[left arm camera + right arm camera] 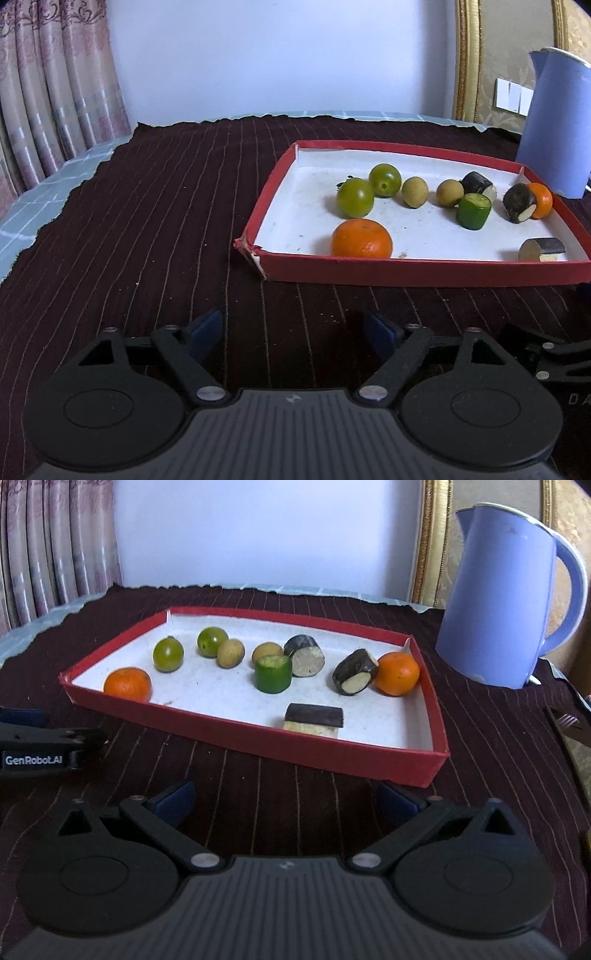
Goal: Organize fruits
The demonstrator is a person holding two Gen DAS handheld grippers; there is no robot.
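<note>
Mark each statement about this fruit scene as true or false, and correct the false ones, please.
1. Two oranges lie in the red tray. True: one orange, another.
2. The blue kettle stands inside the tray. False: it stands outside, on the dark cloth.
3. The left hand-held gripper holds an orange. False: it is open and empty.
4. The green cylinder piece stands upright. True.

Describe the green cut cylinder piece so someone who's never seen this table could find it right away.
Look in the red tray beside the blue kettle. Near its middle stands the green piece, upright, just in front of a tan round fruit. It is the only bright green thing with a flat cut top; the other green items are round.
</note>
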